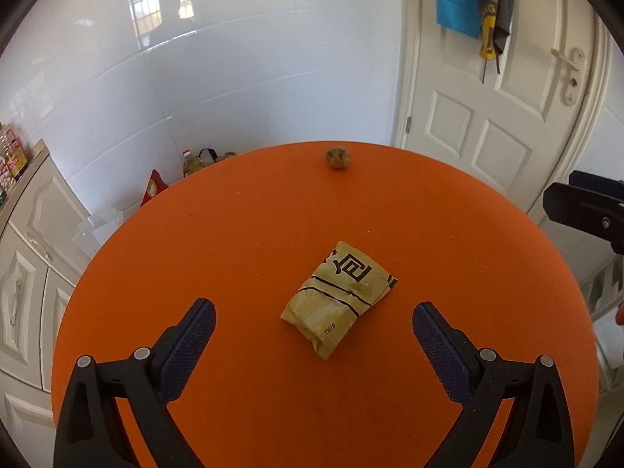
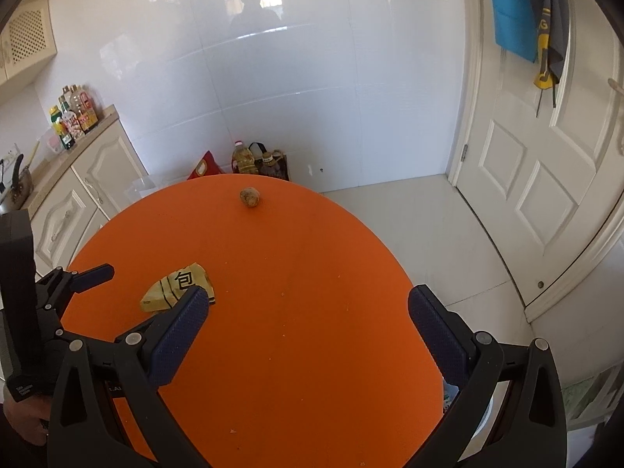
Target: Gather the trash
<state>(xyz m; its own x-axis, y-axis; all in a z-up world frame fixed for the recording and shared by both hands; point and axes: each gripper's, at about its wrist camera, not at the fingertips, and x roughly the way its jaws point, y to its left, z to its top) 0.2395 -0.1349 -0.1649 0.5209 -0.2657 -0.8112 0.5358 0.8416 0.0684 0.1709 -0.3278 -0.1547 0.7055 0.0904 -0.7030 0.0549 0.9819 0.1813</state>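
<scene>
wrapper (image 1: 338, 297): tan, crumpled (black print) | left gripper (image 1: 314, 325): spread | right gripper (image 2: 308, 310): spread

Your left gripper (image 1: 314, 325) hangs over the near part of the table (image 1: 234, 234), jaws spread wide, and the wrapper (image 1: 338, 298) lies on the table between and just beyond its fingertips. The lump (image 1: 338, 158) sits on the table well behind the wrapper, near the far rim. Your right gripper (image 2: 308, 312) is to the right of the left one, spread over the table's right side, with the wrapper (image 2: 177, 286) beside its left finger. A door (image 1: 507, 109) stands behind the table on the right.
</scene>
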